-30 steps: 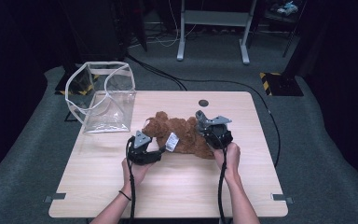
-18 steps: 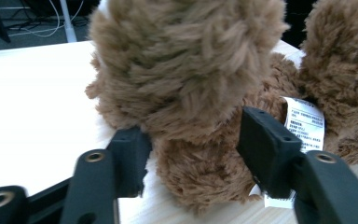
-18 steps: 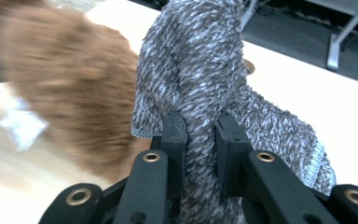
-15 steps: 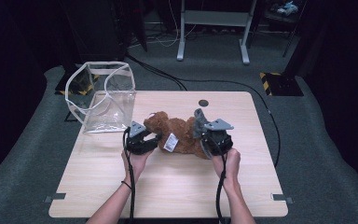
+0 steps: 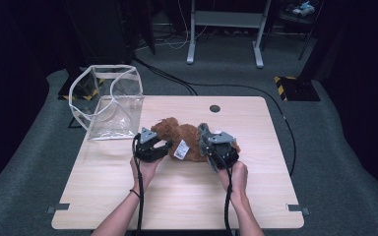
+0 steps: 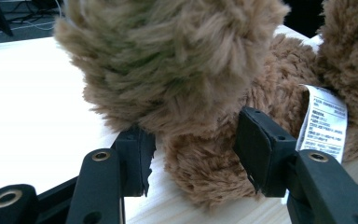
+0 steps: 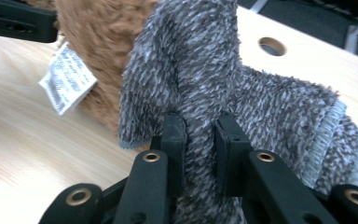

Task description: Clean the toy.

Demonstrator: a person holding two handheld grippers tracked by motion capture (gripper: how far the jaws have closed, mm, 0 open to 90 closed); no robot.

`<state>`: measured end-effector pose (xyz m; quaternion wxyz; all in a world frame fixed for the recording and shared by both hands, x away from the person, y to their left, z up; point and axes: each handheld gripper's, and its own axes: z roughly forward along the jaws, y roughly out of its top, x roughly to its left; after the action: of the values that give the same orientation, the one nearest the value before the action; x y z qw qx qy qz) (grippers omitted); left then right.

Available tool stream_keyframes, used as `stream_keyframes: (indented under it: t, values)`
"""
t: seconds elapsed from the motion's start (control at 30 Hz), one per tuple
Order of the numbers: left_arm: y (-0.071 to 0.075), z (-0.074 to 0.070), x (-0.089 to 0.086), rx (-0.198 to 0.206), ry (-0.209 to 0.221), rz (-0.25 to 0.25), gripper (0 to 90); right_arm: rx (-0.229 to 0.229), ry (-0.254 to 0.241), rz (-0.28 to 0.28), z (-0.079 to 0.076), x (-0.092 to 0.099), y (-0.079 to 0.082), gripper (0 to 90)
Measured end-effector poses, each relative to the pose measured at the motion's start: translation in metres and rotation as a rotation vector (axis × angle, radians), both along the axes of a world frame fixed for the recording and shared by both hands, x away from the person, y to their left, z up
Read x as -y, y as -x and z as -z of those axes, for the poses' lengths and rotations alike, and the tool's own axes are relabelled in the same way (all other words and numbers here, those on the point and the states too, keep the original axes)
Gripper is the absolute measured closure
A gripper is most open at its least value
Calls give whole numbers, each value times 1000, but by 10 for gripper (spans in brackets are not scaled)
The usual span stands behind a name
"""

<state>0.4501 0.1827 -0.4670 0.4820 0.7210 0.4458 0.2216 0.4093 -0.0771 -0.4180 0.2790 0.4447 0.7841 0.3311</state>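
While the right gripper [image 7: 200,135] pinches the grey cloth [image 7: 261,107], the left gripper [image 6: 193,154], just closing, clamps the brown plush toy [image 6: 200,84].

The high view looks down on the whole table [image 5: 128,196]; both gripper views sit very near the brown plush toy [image 6: 191,70].

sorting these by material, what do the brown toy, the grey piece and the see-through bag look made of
Brown toy: plush, probably synthetic; long shaggy pile, sewn-in printed label.
Grey piece: shorter mottled plush fabric, ribbed edge.
Bag: clear flexible plastic, likely vinyl, glossy, with white trim.
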Motion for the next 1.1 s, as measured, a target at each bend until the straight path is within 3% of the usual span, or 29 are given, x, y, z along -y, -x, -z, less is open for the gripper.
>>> stream_keyframes:
  t: [0.1,0.3,0.4,0.47,0.6,0.7,0.8,1.0,1.1]
  values:
    - [-1,0,0,-2,-5,0,473,19,29,37,-2,13,2,765]
    - [-4,-1,-1,-7,-10,11,483,24,16,117,-1,38,3,761]
    - [-5,-2,-2,-4,-17,20,494,39,-1,88,-7,35,8,759]
    - [-5,-2,-1,-9,-19,25,507,32,-39,38,-10,27,11,759]
    - [-6,-2,-1,-11,-19,27,514,15,3,-34,-6,1,9,758]
    - [-7,-3,-2,-13,-19,24,514,2,32,-16,3,-8,4,759]
    - [-7,-3,-1,-24,-17,32,517,-15,23,0,9,2,1,761]
    - [-8,-2,1,-13,-33,37,572,19,28,53,7,22,8,759]
    - [-8,-3,0,-7,-34,43,611,41,1,24,6,23,13,758]
